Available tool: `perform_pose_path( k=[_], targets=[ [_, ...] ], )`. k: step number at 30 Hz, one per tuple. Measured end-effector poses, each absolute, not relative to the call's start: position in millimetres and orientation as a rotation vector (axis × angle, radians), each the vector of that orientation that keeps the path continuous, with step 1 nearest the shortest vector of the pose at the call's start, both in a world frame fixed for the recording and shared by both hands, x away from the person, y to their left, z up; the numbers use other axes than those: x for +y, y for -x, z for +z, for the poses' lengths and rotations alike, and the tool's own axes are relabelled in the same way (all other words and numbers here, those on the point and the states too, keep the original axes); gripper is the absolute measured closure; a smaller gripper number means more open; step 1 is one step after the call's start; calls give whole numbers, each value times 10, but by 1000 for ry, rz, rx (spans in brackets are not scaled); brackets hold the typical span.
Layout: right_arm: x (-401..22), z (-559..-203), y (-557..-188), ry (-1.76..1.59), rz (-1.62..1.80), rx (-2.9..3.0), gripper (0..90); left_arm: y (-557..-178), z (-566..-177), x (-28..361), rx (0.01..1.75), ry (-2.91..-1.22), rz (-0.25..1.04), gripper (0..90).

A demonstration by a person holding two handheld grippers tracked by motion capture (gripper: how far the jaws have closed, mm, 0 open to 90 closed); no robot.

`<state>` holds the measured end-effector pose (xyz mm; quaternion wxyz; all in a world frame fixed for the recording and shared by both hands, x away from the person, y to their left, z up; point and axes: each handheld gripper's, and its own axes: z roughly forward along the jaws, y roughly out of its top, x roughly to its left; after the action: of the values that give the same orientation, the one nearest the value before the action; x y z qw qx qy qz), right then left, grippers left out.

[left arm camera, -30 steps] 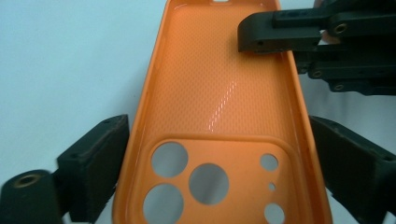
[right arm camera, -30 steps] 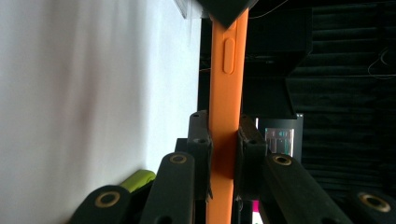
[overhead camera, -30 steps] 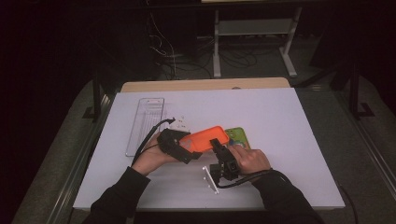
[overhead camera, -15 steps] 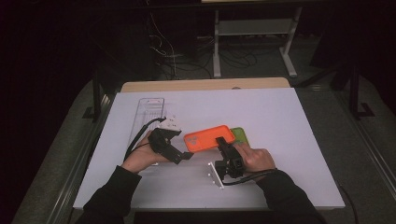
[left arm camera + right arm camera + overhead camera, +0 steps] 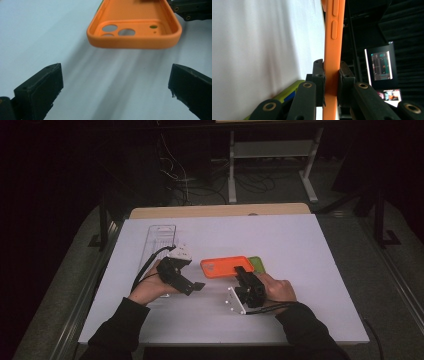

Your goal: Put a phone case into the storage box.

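1. We see the right hand-held gripper point(image 5: 243, 271) clamped on the orange phone case point(image 5: 227, 266): in the right gripper view its two black jaws press on either side of the case's thin edge point(image 5: 331, 75), so it is closed on the case.
2. In that view the case stands edge-on between the pads, with two moulded side buttons showing farther along its rim.
3. The left hand-held gripper point(image 5: 196, 286) is wide open. Its jaws have just been opening, and nothing lies between them.
4. In the left gripper view the two jaws stand far apart at the bottom corners, and the camera-cutout end of the case point(image 5: 135, 32) hangs ahead of them, clear of both pads and casting a soft shadow on the surface below it.
5. From the high view, the left hand-held gripper sits just to the left of the case, apart from it, with its cable looping back over the left hand point(image 5: 150, 287).
6. A green item point(image 5: 257, 264) lies just behind and to the right of the case, partly hidden by it.
7. A clear plastic tray point(image 5: 159, 240) lies well to the left of the case, beyond the left hand.
8. All of this rests over the white surface point(image 5: 310, 250), the case near its middle.
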<state>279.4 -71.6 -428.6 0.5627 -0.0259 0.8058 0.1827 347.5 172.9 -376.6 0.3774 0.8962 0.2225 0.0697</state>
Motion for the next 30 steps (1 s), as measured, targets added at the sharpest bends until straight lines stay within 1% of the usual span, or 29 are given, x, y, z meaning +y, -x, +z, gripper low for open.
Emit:
perform_pose_path(
  k=[13, 18, 25, 30],
  targets=[
    [-794, -4178, -2876, -183, 639, 2000, 777, -3478, -3780, 1720, 581, -2282, 172, 0],
    [-822, -4149, -2900, -316, 717, 2046, 777, -3503, -3770, 1745, 558, -2319, 187, 0],
    [-885, -4099, -2977, -434, 800, 2097, 778, -3492, -3790, 1733, 594, -2297, 168, 0],
    [-929, -4066, -3018, -596, 932, 2133, 778, -3492, -3791, 1737, 604, -2300, 160, 0]
  ],
)
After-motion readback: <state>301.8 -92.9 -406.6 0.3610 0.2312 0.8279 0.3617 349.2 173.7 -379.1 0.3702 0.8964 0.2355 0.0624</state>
